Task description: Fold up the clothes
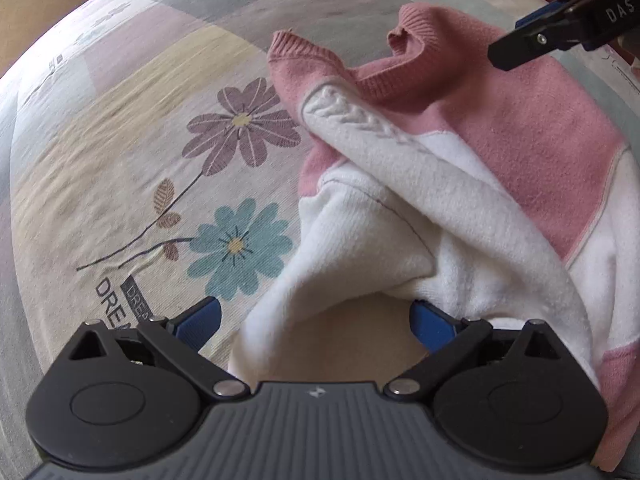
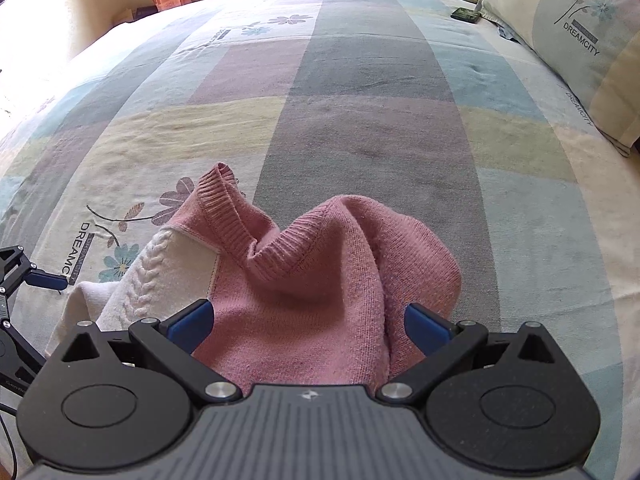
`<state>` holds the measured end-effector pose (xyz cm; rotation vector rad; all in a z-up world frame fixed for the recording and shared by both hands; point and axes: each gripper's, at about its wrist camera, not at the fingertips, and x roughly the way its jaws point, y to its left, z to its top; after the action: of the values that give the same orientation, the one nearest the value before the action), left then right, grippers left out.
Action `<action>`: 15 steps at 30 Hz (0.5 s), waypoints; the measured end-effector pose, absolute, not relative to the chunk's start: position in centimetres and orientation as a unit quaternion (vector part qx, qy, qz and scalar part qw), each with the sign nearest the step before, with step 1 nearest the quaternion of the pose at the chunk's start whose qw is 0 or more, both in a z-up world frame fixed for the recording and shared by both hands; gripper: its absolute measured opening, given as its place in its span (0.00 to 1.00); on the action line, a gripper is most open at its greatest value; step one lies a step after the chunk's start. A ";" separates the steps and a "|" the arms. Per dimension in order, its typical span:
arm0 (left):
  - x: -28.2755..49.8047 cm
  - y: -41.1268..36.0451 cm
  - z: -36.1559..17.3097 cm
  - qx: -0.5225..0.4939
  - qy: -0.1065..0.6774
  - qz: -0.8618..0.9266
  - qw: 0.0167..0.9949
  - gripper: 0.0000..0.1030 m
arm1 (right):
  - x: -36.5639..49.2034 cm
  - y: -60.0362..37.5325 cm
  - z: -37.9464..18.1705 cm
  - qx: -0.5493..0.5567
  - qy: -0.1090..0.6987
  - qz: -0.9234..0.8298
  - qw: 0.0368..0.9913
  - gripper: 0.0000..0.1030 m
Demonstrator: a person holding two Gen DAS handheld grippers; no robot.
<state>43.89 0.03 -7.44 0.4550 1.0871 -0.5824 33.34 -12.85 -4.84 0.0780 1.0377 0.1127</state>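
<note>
While the pink-and-white knit sweater [image 1: 500, 152] lies rumpled on the floral bedsheet [image 1: 120, 160], with one sleeve thrown across its body and nothing squared yet, both the left gripper [image 1: 316, 320] and right gripper [image 2: 306, 322] stand wide apart, gripping nothing.
</note>
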 end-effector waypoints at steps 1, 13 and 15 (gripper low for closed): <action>44.2 -0.5 -7.1 0.203 0.490 -0.277 0.801 0.96 | 33.3 -12.8 -4.9 0.039 0.497 0.054 0.865 1.00; 46.9 3.3 -8.9 0.118 0.528 -0.122 0.832 0.98 | 32.6 -13.5 -5.1 0.041 0.497 0.044 0.866 1.00; 46.8 3.2 -8.9 0.150 0.507 -0.101 0.843 0.99 | 32.4 -13.8 -5.4 0.046 0.500 0.040 0.864 1.00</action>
<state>46.81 3.23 -8.87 0.3165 1.0706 -0.2137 32.40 -13.77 -5.39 0.0964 1.0475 0.0831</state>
